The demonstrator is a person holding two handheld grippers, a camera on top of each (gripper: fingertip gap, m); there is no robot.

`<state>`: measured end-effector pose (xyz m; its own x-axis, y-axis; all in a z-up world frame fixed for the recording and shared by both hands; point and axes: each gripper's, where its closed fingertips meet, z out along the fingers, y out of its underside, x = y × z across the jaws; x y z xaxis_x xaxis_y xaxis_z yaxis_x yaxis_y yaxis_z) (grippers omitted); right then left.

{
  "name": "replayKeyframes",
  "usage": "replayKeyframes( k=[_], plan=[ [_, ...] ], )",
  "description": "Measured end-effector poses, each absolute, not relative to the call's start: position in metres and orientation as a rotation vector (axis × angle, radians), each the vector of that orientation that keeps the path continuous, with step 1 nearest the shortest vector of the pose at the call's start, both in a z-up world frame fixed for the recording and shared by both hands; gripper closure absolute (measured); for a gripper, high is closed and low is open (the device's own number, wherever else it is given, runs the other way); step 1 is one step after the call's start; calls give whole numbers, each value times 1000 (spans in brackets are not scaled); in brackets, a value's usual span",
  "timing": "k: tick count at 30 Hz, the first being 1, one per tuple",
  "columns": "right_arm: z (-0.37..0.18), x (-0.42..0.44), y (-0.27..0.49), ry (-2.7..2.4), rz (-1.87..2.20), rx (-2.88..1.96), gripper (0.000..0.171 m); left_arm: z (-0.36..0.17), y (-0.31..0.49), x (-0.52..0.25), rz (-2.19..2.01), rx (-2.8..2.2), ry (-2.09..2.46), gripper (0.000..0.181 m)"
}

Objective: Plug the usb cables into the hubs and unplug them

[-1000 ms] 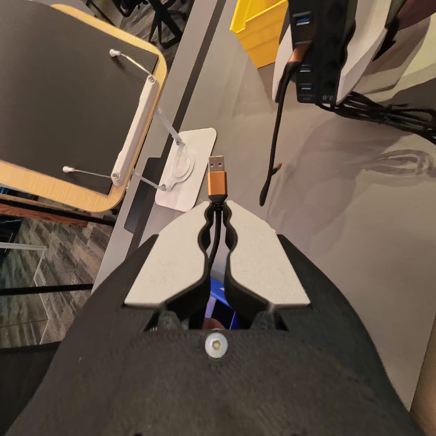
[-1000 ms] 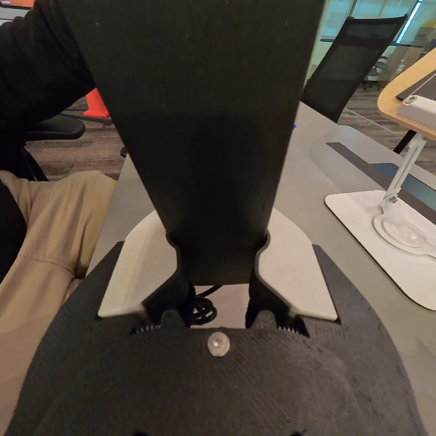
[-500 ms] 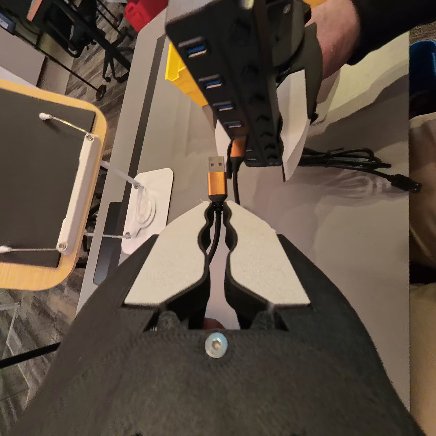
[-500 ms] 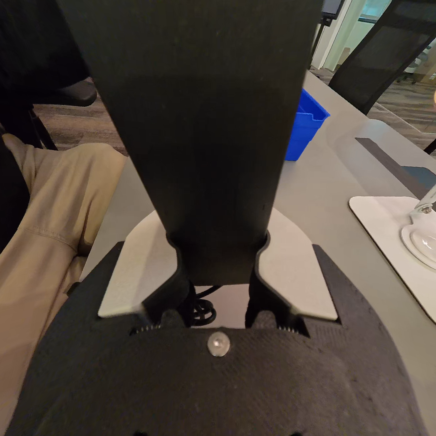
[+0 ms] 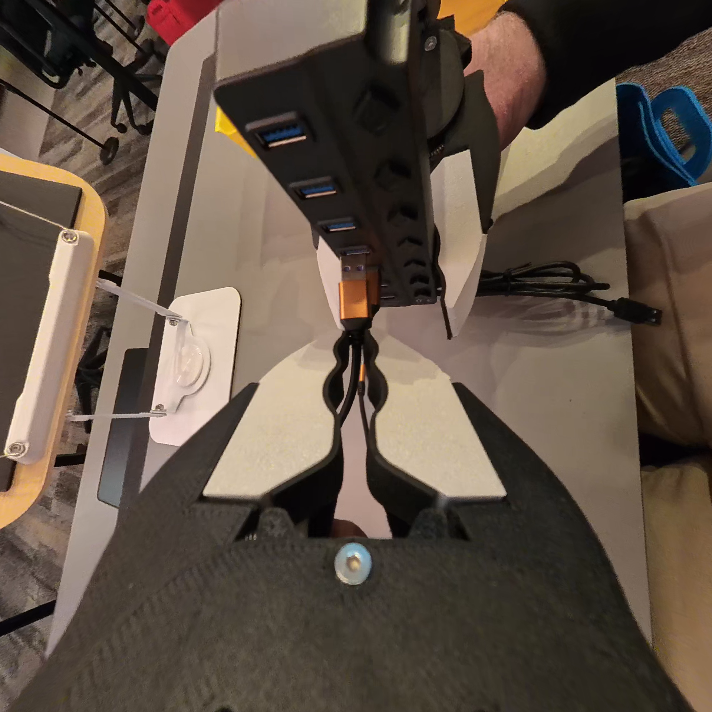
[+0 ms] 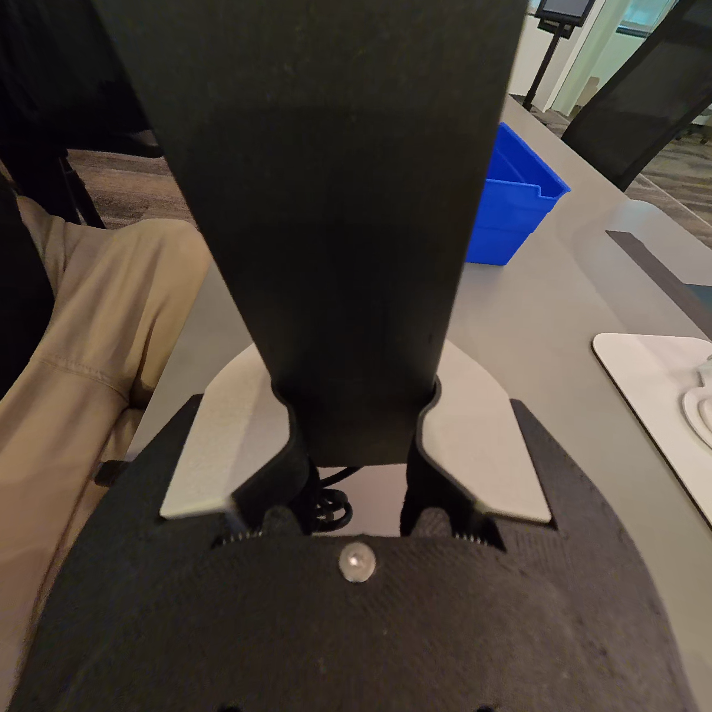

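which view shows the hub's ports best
The left wrist view. The hub shows its port side there, with three empty blue ports in a row and the orange plug just short of the next one. The right wrist view shows only the hub's plain black back, clamped in the right gripper, no ports.

The hub [image 5: 339, 162] hangs above the desk [image 5: 520, 385], the plug [image 5: 356, 296] just before its port row. A cable bundle [image 5: 539, 283] lies on the desk to the right, a stand base [image 5: 215, 327] to the left. In the right wrist view, a bin [image 6: 512, 208] sits on the desk behind the hub.
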<state>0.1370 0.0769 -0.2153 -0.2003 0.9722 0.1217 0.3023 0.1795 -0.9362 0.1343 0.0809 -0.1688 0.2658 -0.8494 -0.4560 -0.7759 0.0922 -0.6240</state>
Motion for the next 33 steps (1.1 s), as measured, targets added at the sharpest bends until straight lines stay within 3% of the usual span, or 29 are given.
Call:
replayKeyframes(
  k=[33],
  plan=[
    [-229, 138, 73, -1805, 893, -1279, 107, -177, 74, 136, -140, -1739, 1544, 174]
  ],
)
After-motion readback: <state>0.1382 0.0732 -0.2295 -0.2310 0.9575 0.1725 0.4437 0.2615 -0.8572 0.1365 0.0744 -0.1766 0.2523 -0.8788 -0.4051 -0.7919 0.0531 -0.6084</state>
